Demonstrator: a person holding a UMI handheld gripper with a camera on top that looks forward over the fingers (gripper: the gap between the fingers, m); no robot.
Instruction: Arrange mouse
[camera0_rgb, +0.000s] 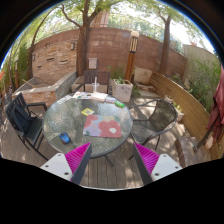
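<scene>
I hold the gripper well back from the round glass-topped patio table, its fingers spread wide with nothing between the pink pads. The likeliest mouse is the small blue object at the table's near left edge, though it is too small to be sure. To do this well I would come in low from the near side, centre the fingers on it and close only once both pads flank it. A pink mat lies mid-table, with yellow and green items beyond. Dark metal chairs ring the table on wooden decking; a brick wall and trees stand far behind.
</scene>
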